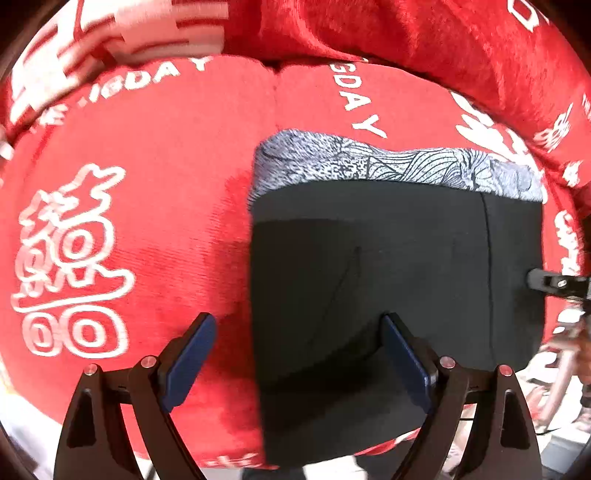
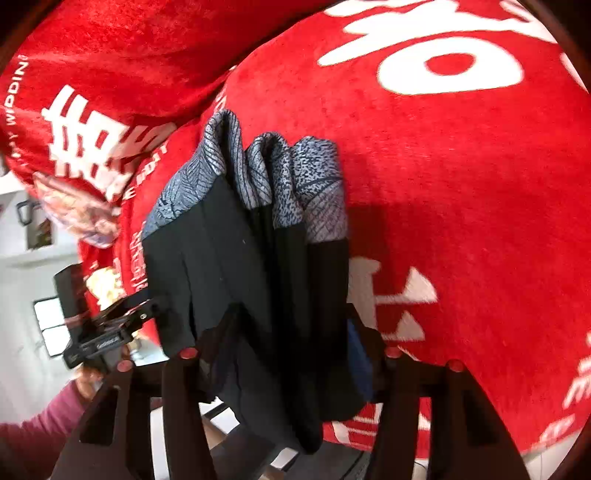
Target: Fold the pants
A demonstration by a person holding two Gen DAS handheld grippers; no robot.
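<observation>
The pants [image 1: 388,277] are black with a grey patterned band and lie folded flat on a red cushion [image 1: 147,221]. My left gripper [image 1: 299,354] hangs over their left edge, pointing down and open. One blue pad is above the cushion, the other above the black cloth, and neither touches. The right gripper's tip [image 1: 535,280] shows at the pants' right edge. In the right wrist view the folded layers of the pants [image 2: 258,258] appear edge-on between the fingers of my right gripper [image 2: 291,343]. That gripper's jaws stand apart, its blue pad [image 2: 356,350] bare beside the cloth.
The red sofa back [image 1: 406,29] with white lettering rises behind the cushion. The cushion's front edge [image 2: 424,424] falls away near the grippers. A hand in a purple sleeve [image 2: 44,410] holds the left gripper [image 2: 155,306] at the left.
</observation>
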